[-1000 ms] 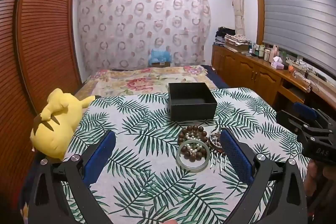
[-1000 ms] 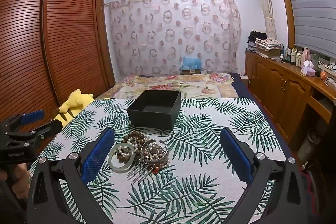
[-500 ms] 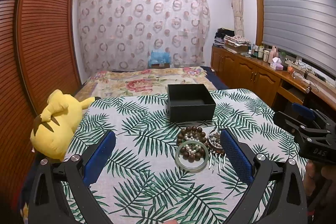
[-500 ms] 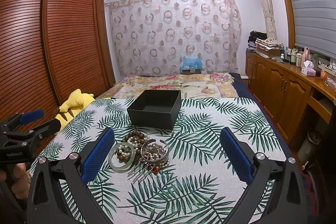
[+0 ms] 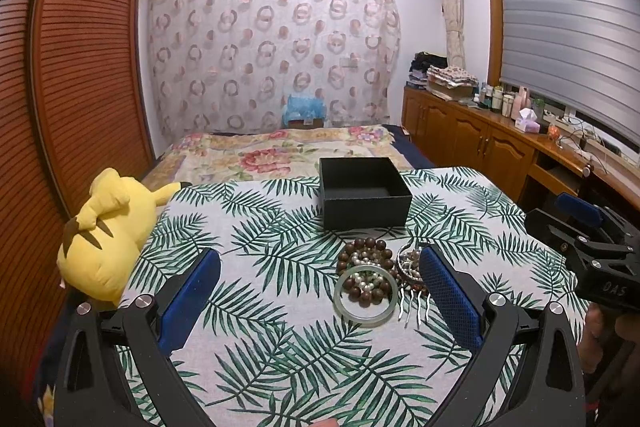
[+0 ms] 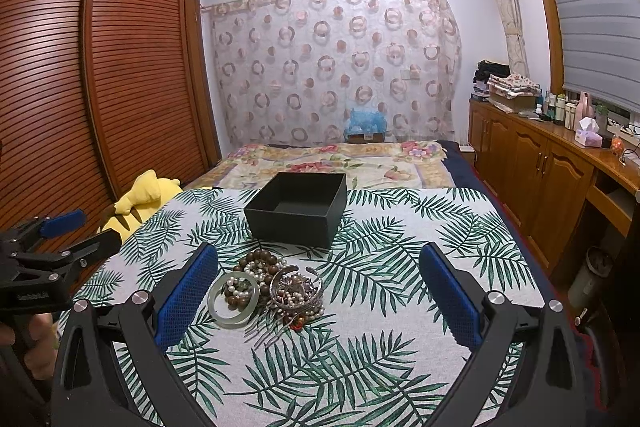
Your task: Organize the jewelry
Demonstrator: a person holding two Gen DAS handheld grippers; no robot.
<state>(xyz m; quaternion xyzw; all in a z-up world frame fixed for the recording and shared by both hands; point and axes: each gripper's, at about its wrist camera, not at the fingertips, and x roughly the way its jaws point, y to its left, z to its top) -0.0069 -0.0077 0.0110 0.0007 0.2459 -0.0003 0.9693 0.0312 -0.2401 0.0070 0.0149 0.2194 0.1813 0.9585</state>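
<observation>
Both the left hand-held gripper (image 5: 320, 289) and right hand-held gripper (image 6: 318, 287) hover spread apart over a jewelry pile (image 6: 268, 287) mid-tabletop (image 6: 400, 267), black box (image 6: 298, 209) just behind it.

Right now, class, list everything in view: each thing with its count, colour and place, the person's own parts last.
Box: one, black, open, on the cloth behind the jewelry.
Bangle: one, pale green, nearest edge of the pile.
Wooden bead bracelet: one, brown, under the bangle.
Pearl strand: one, white, tangled in the pile.
Silver pieces: a tangle, count unclear, right of the bangle.
Hair comb: one, silver, near the pile.
Tablecloth: one, green leaf print.
Plush toy: one, yellow, left edge.
Left gripper: one, black with blue pads, open.
Right gripper: one, same colours, open.
</observation>
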